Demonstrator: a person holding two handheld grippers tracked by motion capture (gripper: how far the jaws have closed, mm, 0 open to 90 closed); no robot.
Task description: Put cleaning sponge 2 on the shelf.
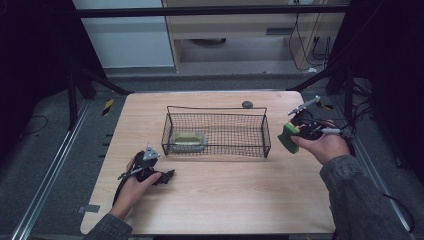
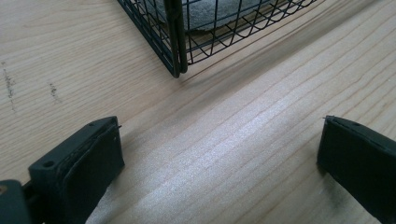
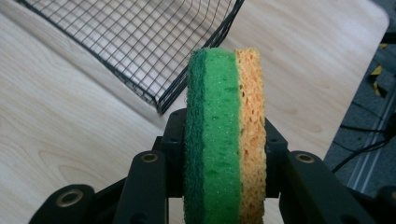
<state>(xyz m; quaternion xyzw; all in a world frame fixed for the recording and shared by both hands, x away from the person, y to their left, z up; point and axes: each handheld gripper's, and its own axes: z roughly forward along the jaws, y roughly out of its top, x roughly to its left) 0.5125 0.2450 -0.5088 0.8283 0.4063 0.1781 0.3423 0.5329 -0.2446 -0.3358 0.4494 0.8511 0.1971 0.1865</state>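
My right tool (image 1: 290, 136) is clamped on the sponge (image 3: 224, 135), lifted beside the wire basket (image 1: 267, 131); dropping it inside remains; my left tool (image 1: 167, 176) rests parted on the desk (image 1: 225, 200).

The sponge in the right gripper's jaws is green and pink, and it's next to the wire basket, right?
Not quite. The sponge is green and orange-yellow, not pink, as the right gripper view shows. The right gripper does hold it beside the wire basket.
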